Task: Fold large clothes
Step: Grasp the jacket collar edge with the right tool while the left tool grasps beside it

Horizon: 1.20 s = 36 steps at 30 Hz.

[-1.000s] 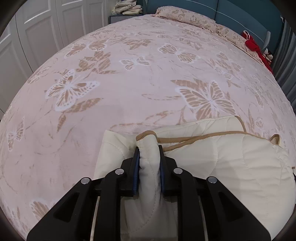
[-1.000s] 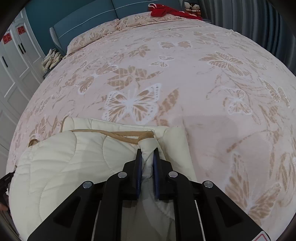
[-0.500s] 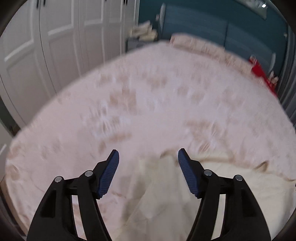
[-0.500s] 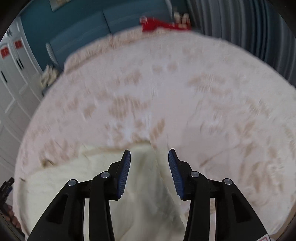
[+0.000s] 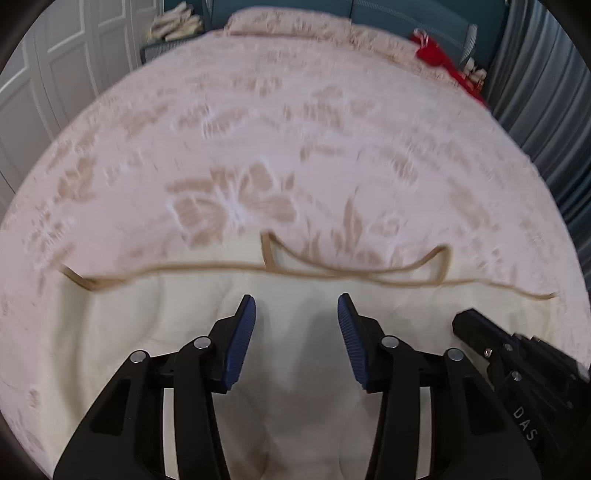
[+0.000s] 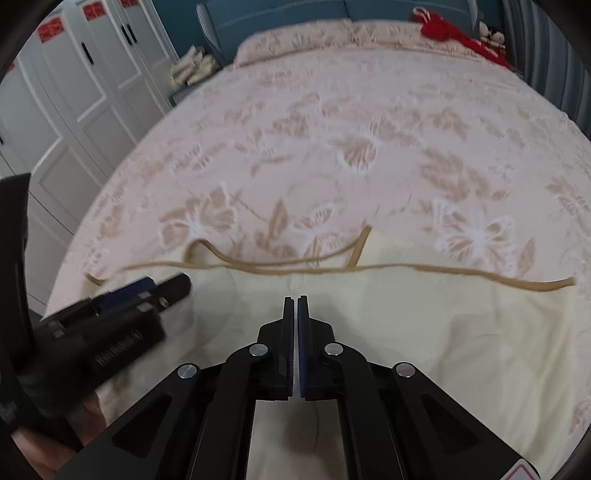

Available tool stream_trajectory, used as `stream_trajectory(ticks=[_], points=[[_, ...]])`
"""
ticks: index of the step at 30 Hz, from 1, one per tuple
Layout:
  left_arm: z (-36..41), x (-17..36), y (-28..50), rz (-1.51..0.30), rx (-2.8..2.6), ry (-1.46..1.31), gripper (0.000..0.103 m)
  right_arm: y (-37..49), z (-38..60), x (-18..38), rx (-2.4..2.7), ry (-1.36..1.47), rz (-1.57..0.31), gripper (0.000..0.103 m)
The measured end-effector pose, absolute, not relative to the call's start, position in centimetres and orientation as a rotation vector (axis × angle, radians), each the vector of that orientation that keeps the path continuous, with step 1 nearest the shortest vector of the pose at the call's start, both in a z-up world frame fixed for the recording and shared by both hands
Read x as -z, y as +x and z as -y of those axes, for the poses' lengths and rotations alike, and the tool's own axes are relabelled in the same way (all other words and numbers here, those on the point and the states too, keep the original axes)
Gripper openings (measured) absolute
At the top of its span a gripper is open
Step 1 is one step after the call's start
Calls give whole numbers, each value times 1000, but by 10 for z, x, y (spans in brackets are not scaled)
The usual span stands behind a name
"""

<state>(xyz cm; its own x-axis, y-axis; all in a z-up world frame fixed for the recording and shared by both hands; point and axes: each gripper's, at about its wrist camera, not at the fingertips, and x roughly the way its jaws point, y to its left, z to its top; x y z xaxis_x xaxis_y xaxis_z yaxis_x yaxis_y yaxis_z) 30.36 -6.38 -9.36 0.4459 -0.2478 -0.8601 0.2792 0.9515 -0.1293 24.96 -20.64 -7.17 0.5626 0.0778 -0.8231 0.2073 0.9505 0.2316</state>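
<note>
Your left gripper [image 5: 296,301] hangs with fingers spread, empty, over the cream quilted garment [image 5: 184,314]. Your right gripper [image 6: 296,299], fingers pressed together on nothing, sits at its 3 o'clock above the bedspread [image 6: 369,122].

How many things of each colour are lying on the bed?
Cream: 1, the quilted garment with tan trim, lying near the foot of the bed
Red: 1, the red bundle by the headboard; too blurred to say what it is
Pink with butterflies: 1, the pillow at the head
Total: 3
</note>
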Motion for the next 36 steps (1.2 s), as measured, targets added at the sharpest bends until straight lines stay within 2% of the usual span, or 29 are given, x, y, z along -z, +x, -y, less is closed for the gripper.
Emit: stream_trajectory(ticks=[9, 15, 36], points=[[72, 132, 301, -1003, 313, 83, 45, 261, 208, 126, 69, 359, -1035, 0], [74, 138, 299, -955, 311, 84, 48, 263, 198, 134, 91, 280, -1000, 0], [83, 146, 295, -882, 251, 107, 52, 269, 202, 143, 90, 306, -938, 0]])
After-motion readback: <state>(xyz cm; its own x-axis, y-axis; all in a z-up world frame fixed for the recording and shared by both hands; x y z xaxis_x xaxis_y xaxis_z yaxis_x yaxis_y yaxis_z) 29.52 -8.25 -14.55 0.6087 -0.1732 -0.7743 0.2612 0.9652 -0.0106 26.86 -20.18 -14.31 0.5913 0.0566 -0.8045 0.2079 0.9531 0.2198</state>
